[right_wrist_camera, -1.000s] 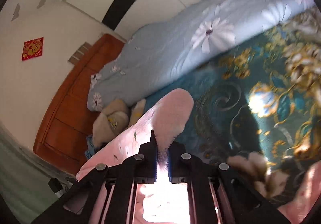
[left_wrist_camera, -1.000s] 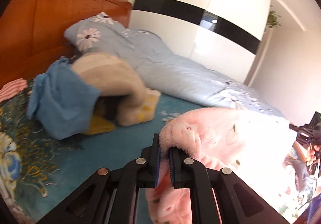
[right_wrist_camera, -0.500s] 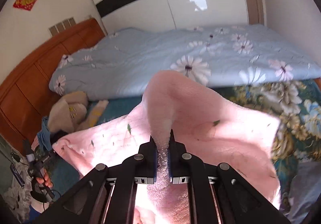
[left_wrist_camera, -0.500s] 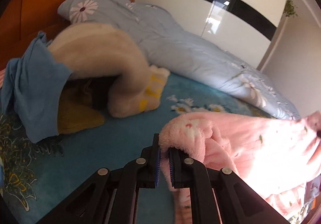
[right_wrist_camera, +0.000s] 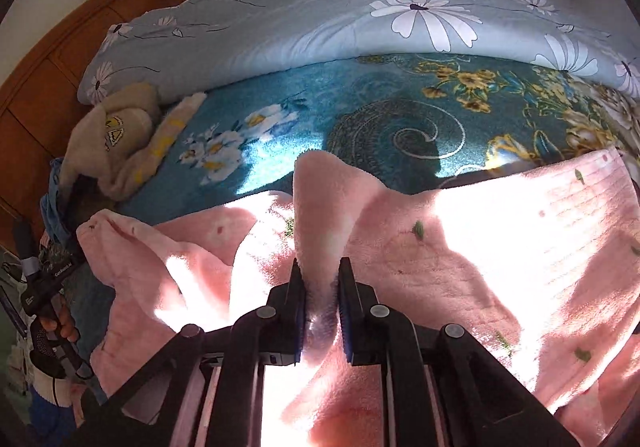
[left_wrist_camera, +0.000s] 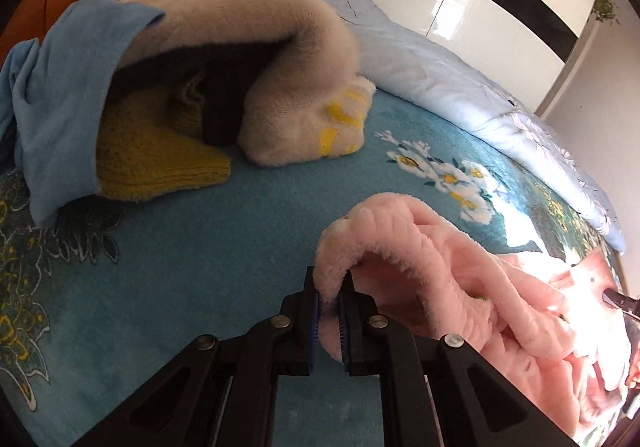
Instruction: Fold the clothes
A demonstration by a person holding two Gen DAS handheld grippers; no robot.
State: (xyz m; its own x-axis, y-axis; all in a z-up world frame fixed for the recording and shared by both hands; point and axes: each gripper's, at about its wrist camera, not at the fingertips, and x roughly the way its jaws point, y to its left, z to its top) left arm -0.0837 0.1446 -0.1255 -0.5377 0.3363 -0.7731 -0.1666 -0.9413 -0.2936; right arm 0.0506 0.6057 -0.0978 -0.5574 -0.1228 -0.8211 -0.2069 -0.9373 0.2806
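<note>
Here, fluffy pink garment (right_wrist_camera: 500, 247), rumpled, sunlit, perhaps leaf-speckled

Left gripper (left_wrist_camera: 329, 297) low and level, jaws pinched on pink fleece garment (left_wrist_camera: 460, 267), right gripper (right_wrist_camera: 322, 287) likewise clamped on it

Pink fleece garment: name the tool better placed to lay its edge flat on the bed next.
Left tool: low over bare teal blanket. Right tool sits above the pink fleece garment.
</note>
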